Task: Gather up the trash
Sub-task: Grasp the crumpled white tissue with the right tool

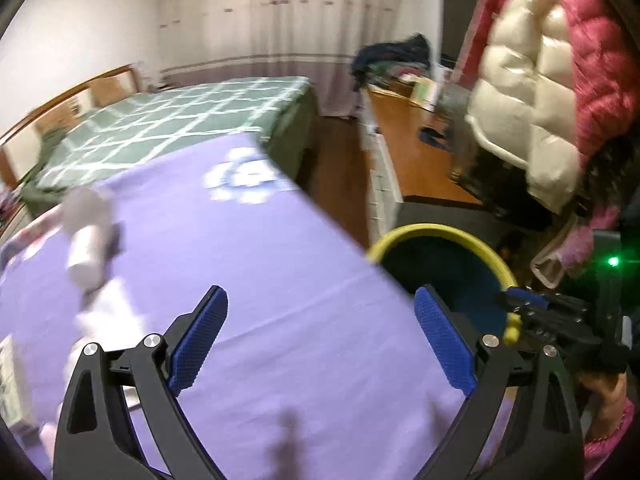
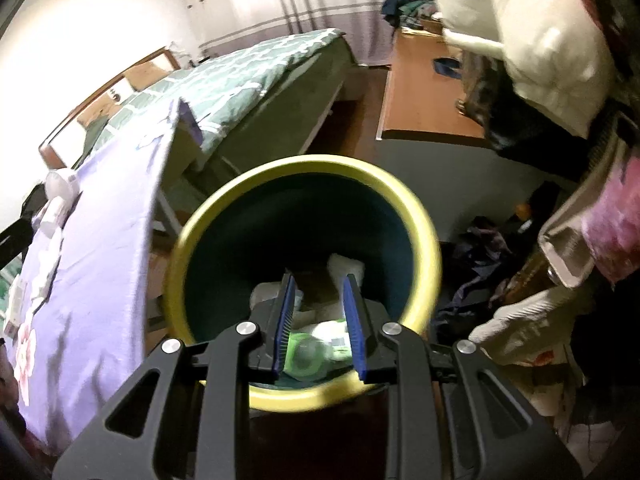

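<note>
Several pieces of trash lay at the bottom of the yellow-rimmed bin: pale crumpled paper or tissue and a greenish plastic wrapper, all of it probably light, soft and easily crushed. More litter, a pale cup-like roll and loose white scraps, sat on the purple cloth at the far left of the table, blurred, so its make could not be told. Such things would likely want a pinch across the middle, where they fold rather than slip; the roll might squash or skid if taken near an end.

Over the bin's mouth hovered the right gripper, its blue pads parted by a moderate gap with nothing between them; the trash seen through the gap lay below, untouched. Above the cloth stood the left gripper, fingers spread wide and empty, well apart from the roll to its left and near the bin's rim to its right.

Beyond the table stood a bed with a green checked cover, and a wooden desk further right.
</note>
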{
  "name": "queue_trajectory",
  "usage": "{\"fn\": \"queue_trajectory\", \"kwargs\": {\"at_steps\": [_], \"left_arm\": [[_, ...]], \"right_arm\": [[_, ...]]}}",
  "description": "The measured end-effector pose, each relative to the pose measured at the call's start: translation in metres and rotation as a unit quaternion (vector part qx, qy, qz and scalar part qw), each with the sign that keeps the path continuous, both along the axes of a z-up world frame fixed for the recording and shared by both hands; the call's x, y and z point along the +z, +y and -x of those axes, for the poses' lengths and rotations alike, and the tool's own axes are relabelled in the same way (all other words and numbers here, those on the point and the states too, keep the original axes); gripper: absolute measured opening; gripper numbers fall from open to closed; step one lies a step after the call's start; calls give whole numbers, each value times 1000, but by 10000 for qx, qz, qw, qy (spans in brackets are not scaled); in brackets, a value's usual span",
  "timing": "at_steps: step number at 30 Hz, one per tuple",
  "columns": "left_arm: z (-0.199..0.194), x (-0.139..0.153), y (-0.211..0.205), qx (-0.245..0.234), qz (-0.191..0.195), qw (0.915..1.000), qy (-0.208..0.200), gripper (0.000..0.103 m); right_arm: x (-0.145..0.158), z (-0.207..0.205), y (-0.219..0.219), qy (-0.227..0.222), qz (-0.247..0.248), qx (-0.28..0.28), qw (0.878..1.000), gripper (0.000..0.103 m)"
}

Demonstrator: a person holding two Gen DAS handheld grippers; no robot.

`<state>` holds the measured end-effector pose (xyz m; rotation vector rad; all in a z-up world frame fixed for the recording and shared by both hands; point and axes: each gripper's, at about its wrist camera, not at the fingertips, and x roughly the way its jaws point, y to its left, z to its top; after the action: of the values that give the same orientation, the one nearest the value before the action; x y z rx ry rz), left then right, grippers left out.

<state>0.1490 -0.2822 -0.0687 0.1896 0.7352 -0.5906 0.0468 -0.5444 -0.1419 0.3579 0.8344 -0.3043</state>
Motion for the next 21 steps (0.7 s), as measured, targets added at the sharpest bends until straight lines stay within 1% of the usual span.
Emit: {"fn": "queue_trajectory", "kwargs": {"at_steps": [4, 7, 9, 11, 16, 21], "left_arm": [[-3, 0, 63, 653, 63, 9978, -21, 93], [-7, -2, 110, 1127, 94, 9936, -15, 93], [-10, -4, 144, 1473, 99, 9890, -40, 93], [-13, -6, 168, 1722, 128, 9850, -44, 93], [-13, -7, 230, 2277, 246, 9733, -120, 93], [-9, -8, 271, 2725, 275, 9615, -209, 93]], "right_arm": [[5, -17, 25, 18, 69, 310, 9995, 24], [9, -29, 48, 32, 138, 578, 9982, 24], [12, -41, 68, 37, 142, 821, 9965, 25], [15, -52, 86, 41, 139, 1051, 9944, 25], [20, -84, 148, 77, 197, 1723, 9848, 25], [22, -113, 210, 125, 231, 2387, 9707, 26]]}}
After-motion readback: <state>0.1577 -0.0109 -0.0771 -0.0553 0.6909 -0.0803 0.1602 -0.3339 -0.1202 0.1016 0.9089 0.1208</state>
